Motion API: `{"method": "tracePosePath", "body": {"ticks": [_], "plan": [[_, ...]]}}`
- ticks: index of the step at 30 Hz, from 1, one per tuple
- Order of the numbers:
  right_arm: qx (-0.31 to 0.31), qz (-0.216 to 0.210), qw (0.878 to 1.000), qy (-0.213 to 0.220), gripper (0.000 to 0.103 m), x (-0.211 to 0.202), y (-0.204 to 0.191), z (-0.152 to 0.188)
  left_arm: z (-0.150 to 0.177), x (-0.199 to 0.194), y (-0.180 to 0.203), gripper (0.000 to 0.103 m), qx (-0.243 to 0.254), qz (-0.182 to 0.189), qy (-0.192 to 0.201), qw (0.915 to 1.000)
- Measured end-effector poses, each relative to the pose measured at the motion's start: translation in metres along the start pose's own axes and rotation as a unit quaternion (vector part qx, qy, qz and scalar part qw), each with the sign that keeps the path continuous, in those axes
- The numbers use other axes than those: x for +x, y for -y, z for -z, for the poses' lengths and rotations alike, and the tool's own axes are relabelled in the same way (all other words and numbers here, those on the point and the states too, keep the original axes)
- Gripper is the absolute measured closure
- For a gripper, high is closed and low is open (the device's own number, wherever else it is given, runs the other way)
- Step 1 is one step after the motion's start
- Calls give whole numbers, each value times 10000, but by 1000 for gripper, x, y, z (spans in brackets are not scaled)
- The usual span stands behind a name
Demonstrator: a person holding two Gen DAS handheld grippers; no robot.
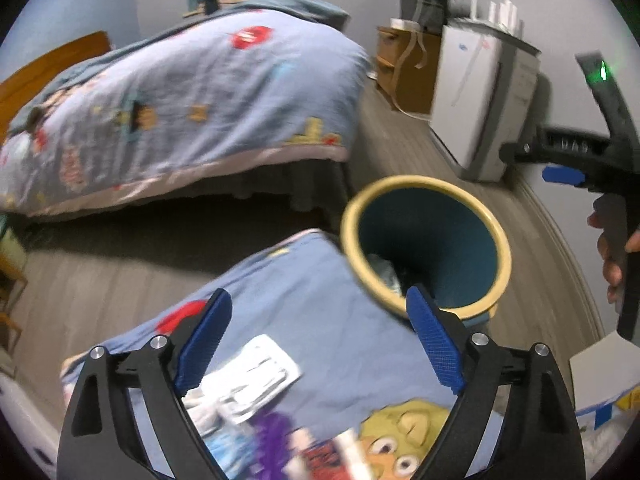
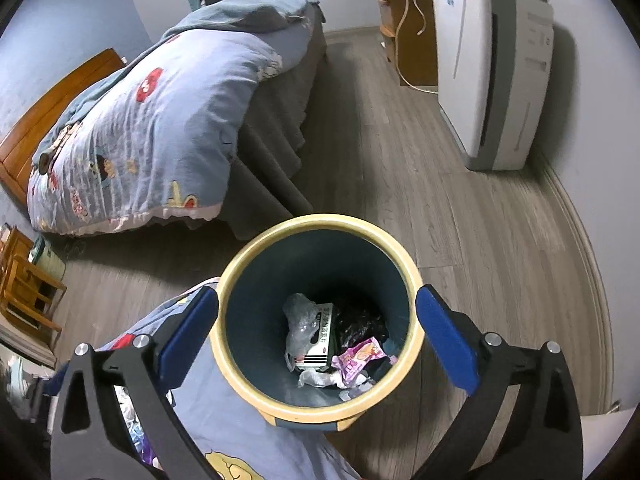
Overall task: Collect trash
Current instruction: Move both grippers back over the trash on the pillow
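The left gripper (image 1: 318, 340) has its two blue fingers wide apart and holds nothing. It hangs over a flat white wrapper (image 1: 250, 380) that lies on the blue cartoon blanket (image 1: 320, 312), close to the left finger. The wrapper looks thin and crinkly, like plastic or paper, and a bit blurry here. The right gripper (image 2: 316, 340) is spread wide too, with nothing in it. It hangs right above the round trash bin (image 2: 320, 412), which stands on the wood floor (image 2: 460, 240) just beside the blanket's edge. The bin is dark blue inside with a smooth yellow rim. At its bottom sit a clear crumpled bag (image 2: 298, 326), a small white box (image 2: 322, 338) and a pink wrapper (image 2: 358, 358), so I think some trash is already picked up. The white wrapper on the blanket is still left to grab and drop in. Farther off are a bed (image 2: 140, 128) with a soft, wrinkly blue cover and a tall, hard white machine (image 2: 492, 72) by the wall.
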State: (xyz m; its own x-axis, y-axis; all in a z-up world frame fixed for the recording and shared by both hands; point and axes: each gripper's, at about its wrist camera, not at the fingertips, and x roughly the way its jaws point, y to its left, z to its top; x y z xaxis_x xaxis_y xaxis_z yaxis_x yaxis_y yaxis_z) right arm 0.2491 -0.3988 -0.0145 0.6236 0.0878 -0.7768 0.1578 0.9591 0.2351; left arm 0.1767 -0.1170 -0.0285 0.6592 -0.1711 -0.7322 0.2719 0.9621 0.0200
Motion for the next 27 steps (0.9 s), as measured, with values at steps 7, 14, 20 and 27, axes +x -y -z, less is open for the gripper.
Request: {"method": "tracePosePath", "body": {"ticks": [7,14,20,27], "plan": [[-450,-283,9986,80,6,-11,-45,5,25,-66,-64,12,-318,-659,208,9971],[-1218,-462,9915,44,6,-19,-104,24,72,-109,-110,12,-814,-1014,97,9915],[-1523,-617,9863,-148,6,-22,-136,51,118,-118,-129,12,-1218,-1033,-141,9871],[-1651,-717,9818,-613,6,-19,-164,96,162,-110,-139,12,-1190,-1166,-550,9845]]}}
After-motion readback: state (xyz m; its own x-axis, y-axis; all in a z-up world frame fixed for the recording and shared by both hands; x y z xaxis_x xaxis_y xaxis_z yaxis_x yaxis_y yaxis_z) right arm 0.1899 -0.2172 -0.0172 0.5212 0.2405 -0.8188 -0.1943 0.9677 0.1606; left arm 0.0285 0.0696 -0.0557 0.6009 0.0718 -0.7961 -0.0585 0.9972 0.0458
